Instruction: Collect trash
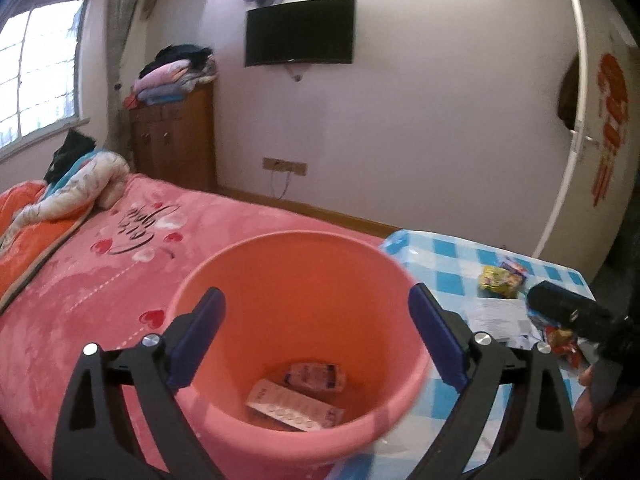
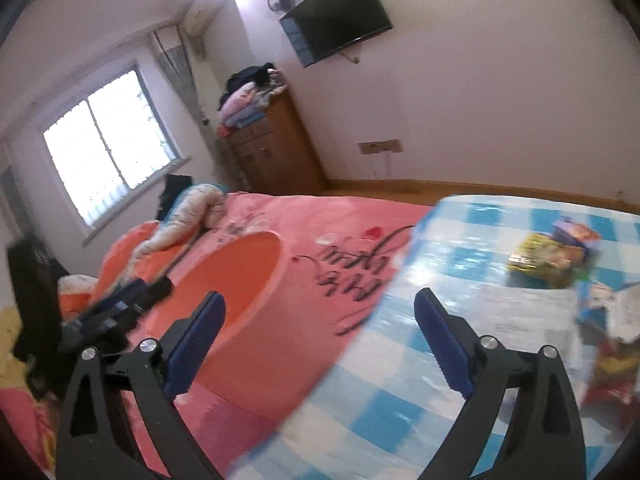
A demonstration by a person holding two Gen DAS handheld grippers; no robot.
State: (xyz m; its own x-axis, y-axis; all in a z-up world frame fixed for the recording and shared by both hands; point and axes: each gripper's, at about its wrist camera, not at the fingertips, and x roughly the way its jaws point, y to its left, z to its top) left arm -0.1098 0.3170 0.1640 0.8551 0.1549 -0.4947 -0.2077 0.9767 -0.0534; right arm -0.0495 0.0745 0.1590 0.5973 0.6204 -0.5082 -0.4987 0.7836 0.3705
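Observation:
A pink bucket (image 1: 304, 280) stands on the bed beside the checked table; it holds a pill blister strip (image 1: 294, 406) and a small packet (image 1: 316, 376). My left gripper (image 1: 316, 336) is open, its fingers either side of the bucket's near rim. Snack wrappers (image 1: 502, 278) and papers (image 1: 498, 316) lie on the blue checked table (image 1: 440, 256). My right gripper (image 2: 320, 344) is open and empty above the table's left edge, with the bucket (image 2: 240, 280) to its left and the wrappers (image 2: 548, 260) to its right. The right gripper's body (image 1: 568, 312) shows in the left view.
A pink bed cover (image 1: 120, 264) with a rumpled quilt (image 1: 80, 188) fills the left. A wooden cabinet (image 1: 176, 136) with folded clothes, a wall TV (image 1: 300, 32) and a white door (image 1: 580, 120) stand behind. The left gripper's body (image 2: 116, 308) shows at left.

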